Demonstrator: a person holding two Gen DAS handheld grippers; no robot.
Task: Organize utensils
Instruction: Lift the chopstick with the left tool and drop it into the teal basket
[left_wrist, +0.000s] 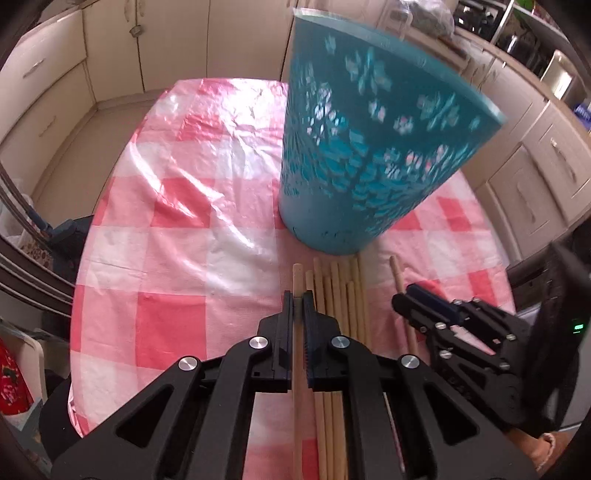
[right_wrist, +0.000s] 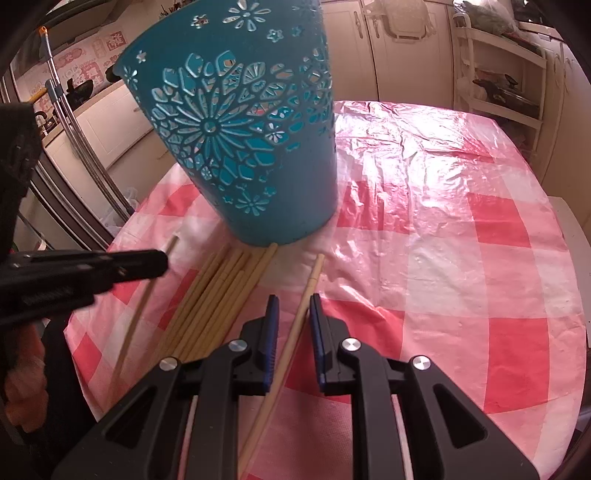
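A teal basket (right_wrist: 255, 147) with flower-shaped cut-outs was seen standing upright on the worktop (right_wrist: 461, 258), which was covered by a red-and-white checked plastic cloth. What lay inside the basket could not be told, since its opening was turned away from both views. A bundle of wooden chopsticks (right_wrist: 214, 295) was laid side by side just before the basket's base. The left gripper (left_wrist: 297, 295) was closed on a single chopstick (left_wrist: 296, 280) at the left edge of the bundle. The right gripper (right_wrist: 293, 301) was held with its fingers parted around another lone chopstick (right_wrist: 308, 291), lying apart to the right of the bundle.
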